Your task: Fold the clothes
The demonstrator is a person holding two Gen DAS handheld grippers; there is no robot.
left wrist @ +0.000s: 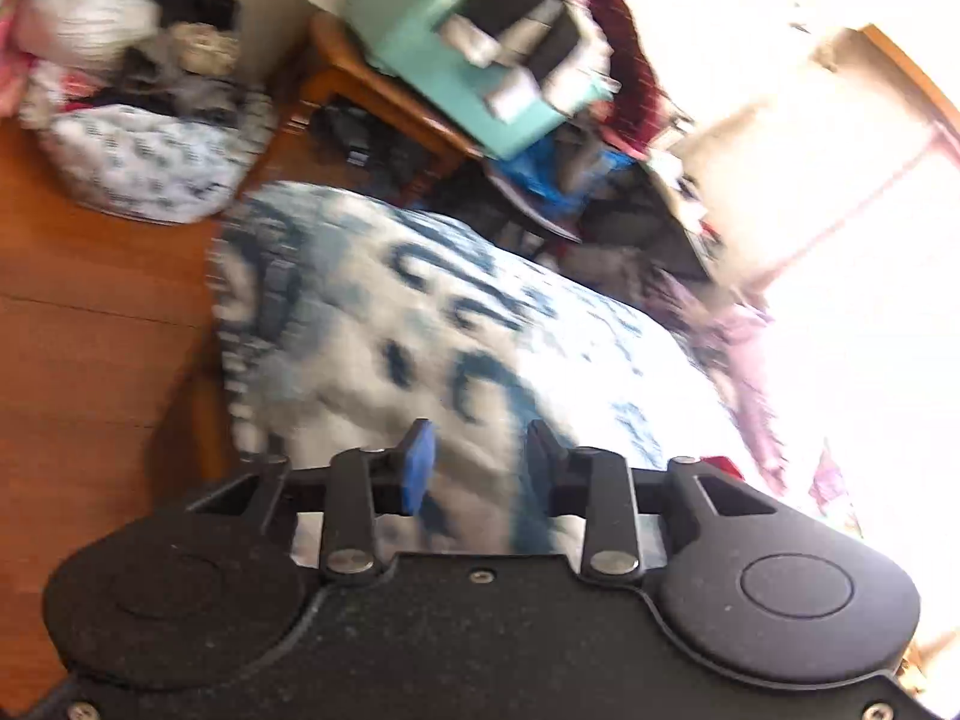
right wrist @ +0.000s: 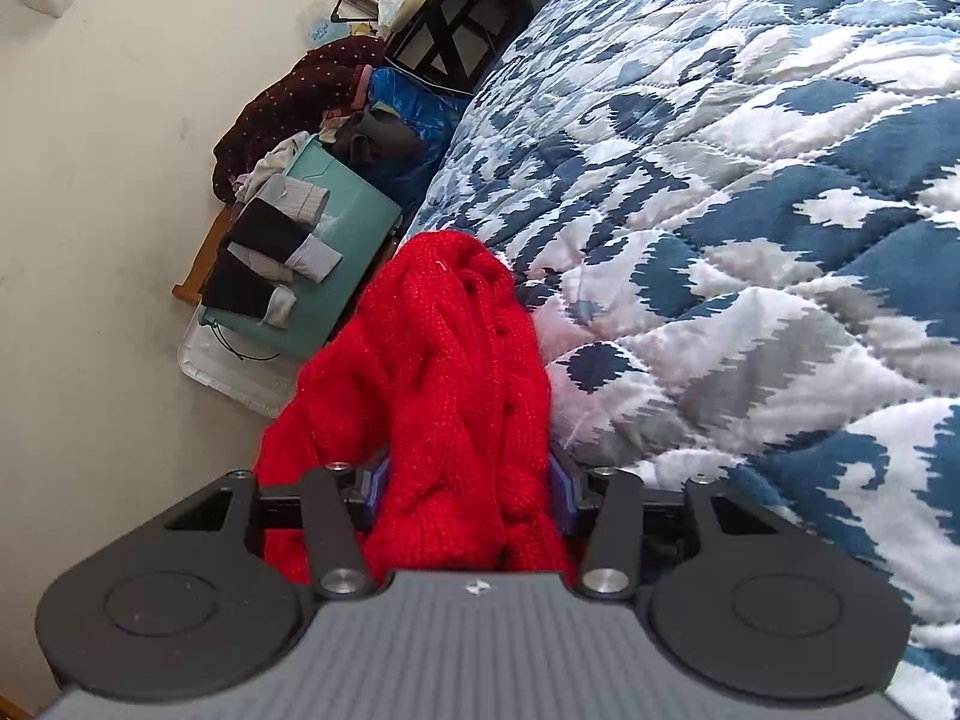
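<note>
A red cable-knit sweater (right wrist: 444, 360) is bunched between the fingers of my right gripper (right wrist: 468, 480), which is shut on it; the knit hangs past the left finger and rests against the edge of the bed. The bed carries a blue, grey and white patterned quilt (right wrist: 750, 210). In the blurred left wrist view my left gripper (left wrist: 480, 450) stands open above the same quilt (left wrist: 390, 330) with nothing between its fingers. A small red patch (left wrist: 720, 465) shows just beyond its right finger; what it is cannot be told.
A teal box (right wrist: 348, 240) topped with folded grey and black clothes (right wrist: 270, 252) sits on a clear bin beside the bed. More clothes are piled against the wall (right wrist: 288, 108). A patterned laundry bag (left wrist: 138, 150) full of garments stands on the wooden floor (left wrist: 78, 330). Bright window at right.
</note>
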